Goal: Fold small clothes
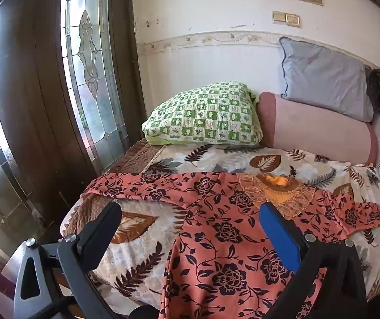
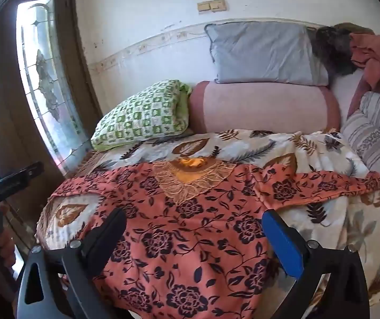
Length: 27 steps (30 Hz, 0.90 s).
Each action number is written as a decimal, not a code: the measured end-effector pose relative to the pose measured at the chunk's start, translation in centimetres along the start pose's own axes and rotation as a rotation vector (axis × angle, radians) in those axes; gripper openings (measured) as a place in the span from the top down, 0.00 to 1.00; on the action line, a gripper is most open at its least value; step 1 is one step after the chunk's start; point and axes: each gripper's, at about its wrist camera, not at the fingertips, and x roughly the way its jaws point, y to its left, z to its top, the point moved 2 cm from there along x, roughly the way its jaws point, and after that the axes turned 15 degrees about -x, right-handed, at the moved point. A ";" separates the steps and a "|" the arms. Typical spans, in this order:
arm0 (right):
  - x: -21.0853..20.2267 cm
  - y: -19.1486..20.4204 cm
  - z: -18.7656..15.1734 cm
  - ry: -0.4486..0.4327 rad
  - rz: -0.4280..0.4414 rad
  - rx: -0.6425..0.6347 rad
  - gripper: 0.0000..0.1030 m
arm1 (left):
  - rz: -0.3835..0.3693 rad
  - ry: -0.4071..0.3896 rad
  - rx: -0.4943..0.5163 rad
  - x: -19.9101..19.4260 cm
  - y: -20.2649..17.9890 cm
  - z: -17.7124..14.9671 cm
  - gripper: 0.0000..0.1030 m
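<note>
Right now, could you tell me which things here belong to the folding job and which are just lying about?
For the job: orange floral garment, left claw, right claw, both open.

Lying about: green checked pillow, grey pillow, pink bolster, leaf-print bedspread.

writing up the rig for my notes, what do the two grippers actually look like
Both look alike. The left gripper and right gripper each have two wide-set jaws: one black paddle-shaped finger and one with a bright blue pad, on black and grey linkage arms with silver bolts and triangular cutouts. A bare hand grips the left one's black handle.
</note>
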 end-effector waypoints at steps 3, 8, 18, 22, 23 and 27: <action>-0.3 0.1 -0.1 0.010 0.007 0.028 0.00 | 0.010 0.023 -0.008 0.7 0.0 -0.1 0.00; -0.4 -3.6 0.2 0.020 0.013 0.120 0.00 | 0.020 0.011 -0.017 0.7 0.5 -0.4 0.00; 0.6 -6.3 -0.6 0.037 -0.046 0.180 0.00 | 0.036 0.014 0.015 0.7 -0.5 -0.7 0.00; 0.7 -6.3 -0.7 0.040 -0.044 0.173 0.00 | 0.035 0.022 0.020 0.6 -1.0 -0.4 0.00; 0.8 -5.6 -0.8 0.045 -0.050 0.165 0.00 | 0.036 0.023 0.022 0.5 -1.0 -0.4 0.00; 0.9 -4.6 -0.4 0.048 -0.046 0.141 0.00 | 0.029 0.027 0.021 0.3 -0.9 -0.4 0.00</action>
